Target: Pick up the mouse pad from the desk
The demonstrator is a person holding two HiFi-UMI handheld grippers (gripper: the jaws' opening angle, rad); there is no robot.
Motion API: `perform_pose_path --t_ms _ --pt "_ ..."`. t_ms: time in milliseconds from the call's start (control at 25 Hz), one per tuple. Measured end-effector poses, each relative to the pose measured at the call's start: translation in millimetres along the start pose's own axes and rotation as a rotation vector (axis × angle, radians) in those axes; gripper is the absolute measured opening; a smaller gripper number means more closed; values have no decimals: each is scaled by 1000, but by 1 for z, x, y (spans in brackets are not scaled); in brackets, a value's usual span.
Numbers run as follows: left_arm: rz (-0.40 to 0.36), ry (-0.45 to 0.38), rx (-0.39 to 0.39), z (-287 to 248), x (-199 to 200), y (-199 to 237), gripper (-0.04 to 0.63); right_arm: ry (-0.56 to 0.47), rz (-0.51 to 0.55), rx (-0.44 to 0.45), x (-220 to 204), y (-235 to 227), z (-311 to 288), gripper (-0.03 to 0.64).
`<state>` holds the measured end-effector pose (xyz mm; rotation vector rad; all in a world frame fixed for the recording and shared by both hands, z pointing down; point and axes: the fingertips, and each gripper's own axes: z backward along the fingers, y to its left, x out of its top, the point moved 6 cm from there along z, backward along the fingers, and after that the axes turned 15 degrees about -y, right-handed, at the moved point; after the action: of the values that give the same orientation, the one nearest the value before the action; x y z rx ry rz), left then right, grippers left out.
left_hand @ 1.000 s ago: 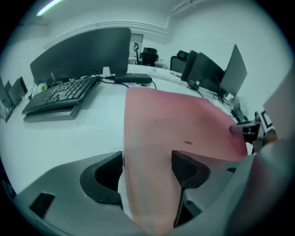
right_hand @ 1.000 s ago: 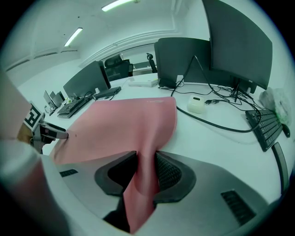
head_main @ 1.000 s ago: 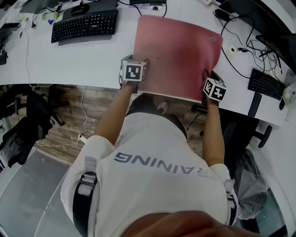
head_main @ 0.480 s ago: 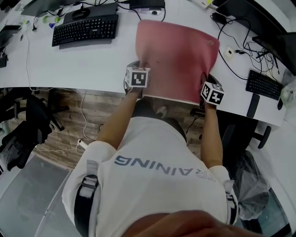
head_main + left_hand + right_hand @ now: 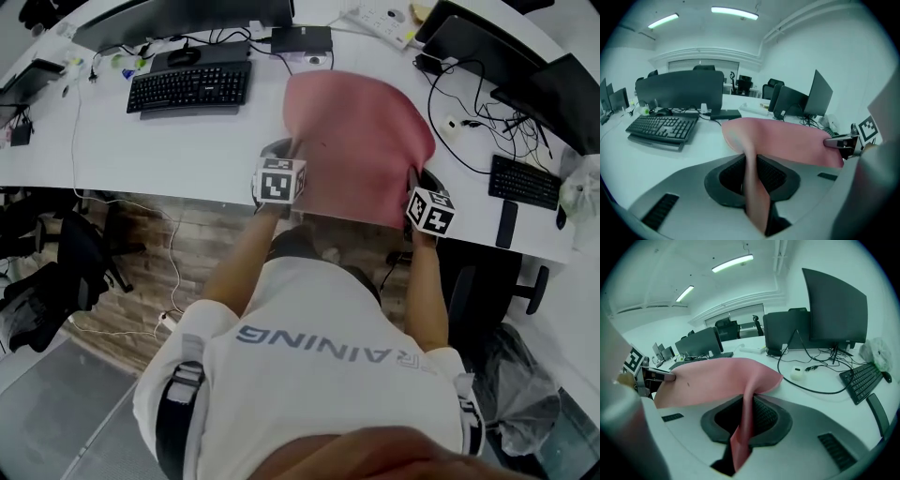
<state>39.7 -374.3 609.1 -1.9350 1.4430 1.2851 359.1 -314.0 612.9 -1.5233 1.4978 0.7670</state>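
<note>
Centre of the head view, just past the desk's near rim: the pink mouse pad [image 5: 361,141] is coming up! A second ago it lay flat on the white desk [image 5: 169,141] with its near edge poking over the rim. Now that near edge is raised, and the sheet looks shorter and bowed, slung between the two claws.

Left gripper [image 5: 292,152] has the near left corner. Its jaws have just been closing, and the left gripper view shows the pink sheet running edge-on between them, pinched tight. Right gripper [image 5: 413,180] has the near right corner the same way, jaws just drawn in and clamped on the pad, with a flap of pink sticking out below them.

Far edge of the pad, toward the upper centre of the frame, may be brushing the desk, but that is hard to call from this angle. Black keyboard [image 5: 190,87] lies at upper left, well apart from the pad.
</note>
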Motion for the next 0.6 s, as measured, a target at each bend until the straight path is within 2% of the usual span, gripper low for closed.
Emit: perform_pose_path --t_ms 320,600 --pt "-26 -270 -14 68 84 -26 100 -235 56 34 84 16 59 64" --pt "-61 -525 -14 153 151 -51 98 -458 114 69 154 40 132 66"
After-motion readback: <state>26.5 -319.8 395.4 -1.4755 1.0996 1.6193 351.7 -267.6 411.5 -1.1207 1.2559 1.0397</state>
